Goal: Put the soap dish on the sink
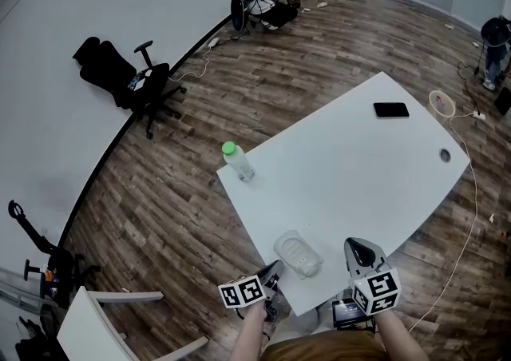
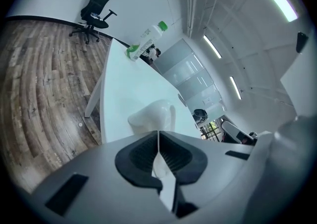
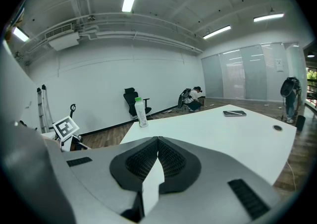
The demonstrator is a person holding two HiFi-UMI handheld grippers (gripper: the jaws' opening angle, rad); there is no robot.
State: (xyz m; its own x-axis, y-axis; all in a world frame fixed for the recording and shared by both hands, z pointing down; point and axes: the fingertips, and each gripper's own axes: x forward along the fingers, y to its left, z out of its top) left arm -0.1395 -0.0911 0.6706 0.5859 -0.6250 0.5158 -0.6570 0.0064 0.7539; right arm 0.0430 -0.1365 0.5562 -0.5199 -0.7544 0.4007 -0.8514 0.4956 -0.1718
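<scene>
Seen from the head camera, a white bench (image 1: 359, 168) stands on a wood floor. A pale, clear dish (image 1: 298, 254) lies on it at about 7 o'clock, just inside the edge nearest the person. The left gripper (image 1: 273, 271) reaches in from 7 o'clock and meets the dish's near rim. In the left gripper view its jaws are drawn almost together, with the rim apparently pinched between the tips. The right gripper (image 1: 359, 249) is at 5 o'clock of the dish, near it but apart, over the bench edge. Its jaws are closed together with nothing between them. A bottle (image 1: 237, 161) with a green cap stands upright at the bench's 9 o'clock corner. A black phone (image 1: 391, 109) lies flat at 1 o'clock. On the floor, a black chair (image 1: 132, 76) stands by the wall at 10 o'clock, and a person (image 1: 271, 0) crouches at 12 o'clock.
</scene>
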